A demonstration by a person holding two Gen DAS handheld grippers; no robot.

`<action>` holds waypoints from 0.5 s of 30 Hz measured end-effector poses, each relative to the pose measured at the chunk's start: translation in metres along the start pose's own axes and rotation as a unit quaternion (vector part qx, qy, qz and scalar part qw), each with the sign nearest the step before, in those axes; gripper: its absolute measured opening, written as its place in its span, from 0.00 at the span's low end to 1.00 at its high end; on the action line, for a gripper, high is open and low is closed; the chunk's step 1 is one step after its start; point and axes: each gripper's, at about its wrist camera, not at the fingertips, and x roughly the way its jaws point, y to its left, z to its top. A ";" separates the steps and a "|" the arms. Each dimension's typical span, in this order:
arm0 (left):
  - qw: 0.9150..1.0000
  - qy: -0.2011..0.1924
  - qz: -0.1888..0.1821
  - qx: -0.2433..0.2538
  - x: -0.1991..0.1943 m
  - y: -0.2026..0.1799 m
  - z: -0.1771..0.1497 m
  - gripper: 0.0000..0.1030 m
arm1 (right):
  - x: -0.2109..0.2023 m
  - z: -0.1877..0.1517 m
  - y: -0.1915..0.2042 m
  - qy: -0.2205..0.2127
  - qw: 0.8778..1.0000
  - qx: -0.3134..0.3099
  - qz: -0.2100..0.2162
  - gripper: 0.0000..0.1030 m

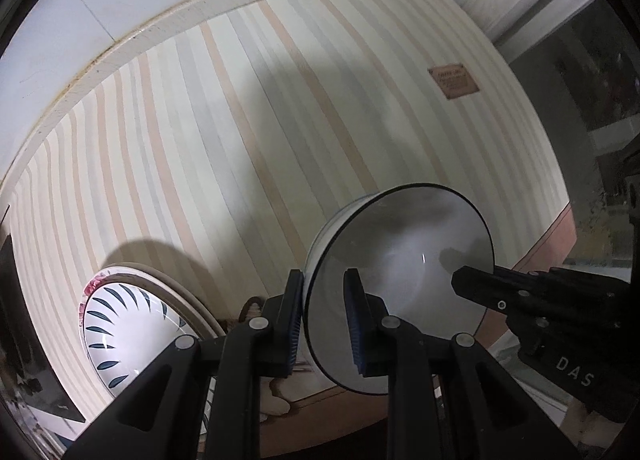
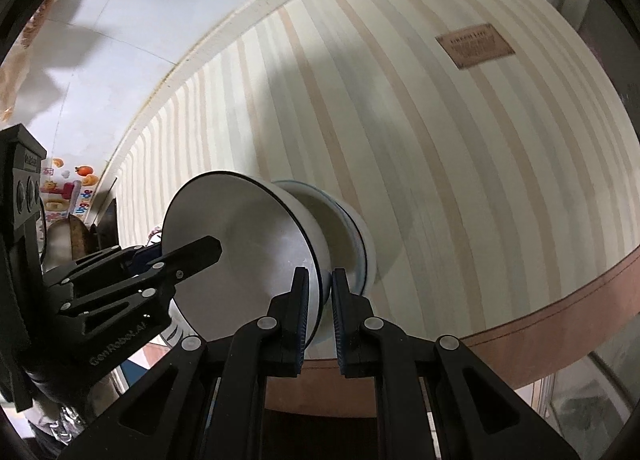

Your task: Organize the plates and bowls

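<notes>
Bowl [image 1: 400,284] tilted, mouth toward cameras, both tongs gripping rim.

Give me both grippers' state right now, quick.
Left gripper: shut on the rim of the white bowl.
Right gripper: shut on the opposite rim of the same bowl, above another bowl.

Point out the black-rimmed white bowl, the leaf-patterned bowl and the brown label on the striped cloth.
black-rimmed white bowl [image 1: 404,260]: left wrist view, on its inner wall.
leaf-patterned bowl [image 1: 120,324]: left wrist view, on its patterned inside.
brown label [image 2: 474,45]: right wrist view, on its middle.
</notes>
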 end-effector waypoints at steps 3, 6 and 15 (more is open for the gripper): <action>1.000 0.006 0.005 0.004 0.005 -0.002 0.000 0.18 | 0.005 0.000 -0.005 0.010 1.000 0.006 0.000 0.13; 1.000 0.010 0.014 0.008 0.010 -0.004 0.000 0.18 | 0.010 0.001 -0.007 0.019 1.000 0.007 -0.004 0.13; 1.000 0.002 0.022 0.000 0.013 -0.005 0.001 0.18 | 0.011 0.008 -0.002 0.023 1.000 0.004 -0.011 0.16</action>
